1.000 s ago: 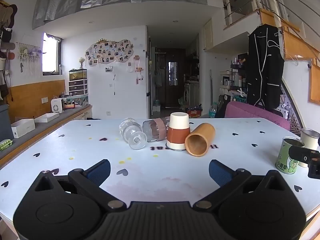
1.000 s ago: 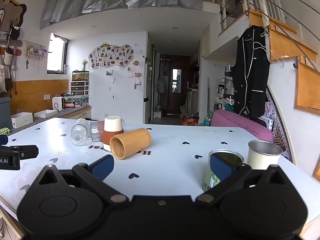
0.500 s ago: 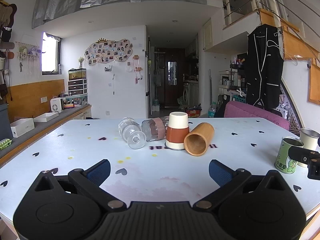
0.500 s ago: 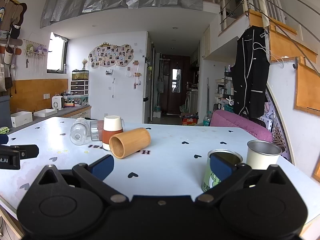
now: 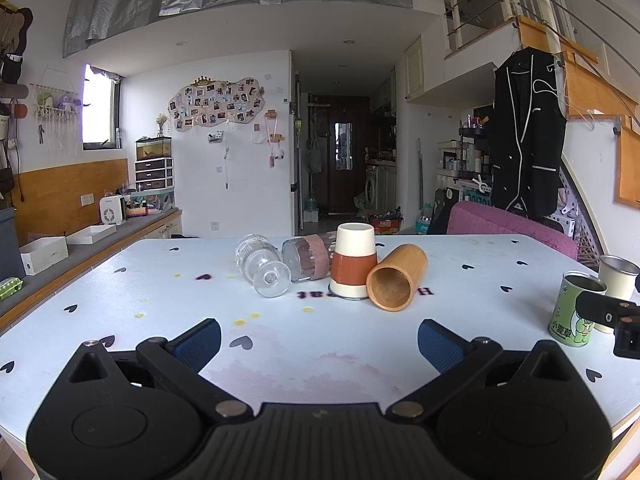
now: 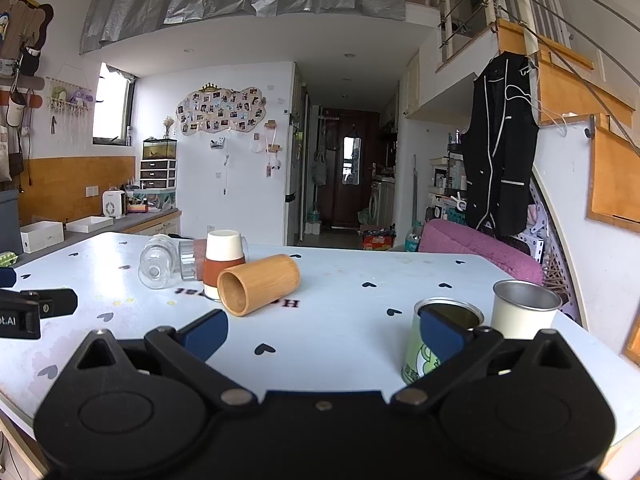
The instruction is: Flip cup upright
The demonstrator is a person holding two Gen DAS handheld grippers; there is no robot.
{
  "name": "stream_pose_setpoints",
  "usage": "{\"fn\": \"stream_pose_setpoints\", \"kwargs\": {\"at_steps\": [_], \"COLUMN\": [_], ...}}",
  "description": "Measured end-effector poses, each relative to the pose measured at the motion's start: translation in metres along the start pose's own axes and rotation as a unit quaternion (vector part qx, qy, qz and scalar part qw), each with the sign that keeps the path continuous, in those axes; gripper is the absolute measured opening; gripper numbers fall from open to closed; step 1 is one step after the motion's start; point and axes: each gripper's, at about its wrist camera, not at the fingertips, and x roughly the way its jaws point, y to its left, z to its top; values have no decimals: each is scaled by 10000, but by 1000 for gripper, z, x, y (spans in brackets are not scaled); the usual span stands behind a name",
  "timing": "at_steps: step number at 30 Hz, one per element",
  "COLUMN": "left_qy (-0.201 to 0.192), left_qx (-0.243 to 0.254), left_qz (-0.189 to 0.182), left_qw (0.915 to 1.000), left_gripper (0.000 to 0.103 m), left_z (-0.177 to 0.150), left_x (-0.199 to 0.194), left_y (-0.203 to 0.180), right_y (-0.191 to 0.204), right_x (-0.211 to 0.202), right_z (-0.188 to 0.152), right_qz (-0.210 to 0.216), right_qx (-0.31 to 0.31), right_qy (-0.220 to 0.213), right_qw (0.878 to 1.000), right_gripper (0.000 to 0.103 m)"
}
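A white and rust cup [image 5: 354,264] stands upside down mid-table; it also shows in the right wrist view [image 6: 223,262]. A bamboo cup [image 5: 396,278] lies on its side beside it, mouth toward me, also seen in the right wrist view [image 6: 258,285]. A clear glass [image 5: 264,270] and a glass with a brown band [image 5: 308,260] lie on their sides to the left. My left gripper [image 5: 318,342] is open and empty, short of the cups. My right gripper [image 6: 324,334] is open and empty; its right finger overlaps the green can.
A green can [image 6: 434,334] and a cream metal cup [image 6: 524,314] stand upright at the table's right; both show in the left wrist view, can [image 5: 574,310] and cup [image 5: 618,276]. The white table [image 5: 160,280] has heart marks. A pink chair [image 5: 508,226] stands behind.
Both grippers have drifted very slightly; the cups sit a touch higher in the left view. Nothing was taken hold of or moved on the table.
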Motion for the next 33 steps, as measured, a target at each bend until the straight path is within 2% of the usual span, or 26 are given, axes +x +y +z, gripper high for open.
{"fn": "stream_pose_setpoints", "kwargs": {"at_steps": [33], "left_qy": [14], "left_qx": [1], "left_qz": [-12], "left_qw": [10000], "left_gripper": [103], "left_z": [-4], "left_x": [2], "left_y": [-7], "right_y": [2], "right_x": [0], "right_z": [1], "right_qz": [13], "right_qx": [-44], "right_qy": [-3], "right_qw": [10000], "right_gripper": [103]}}
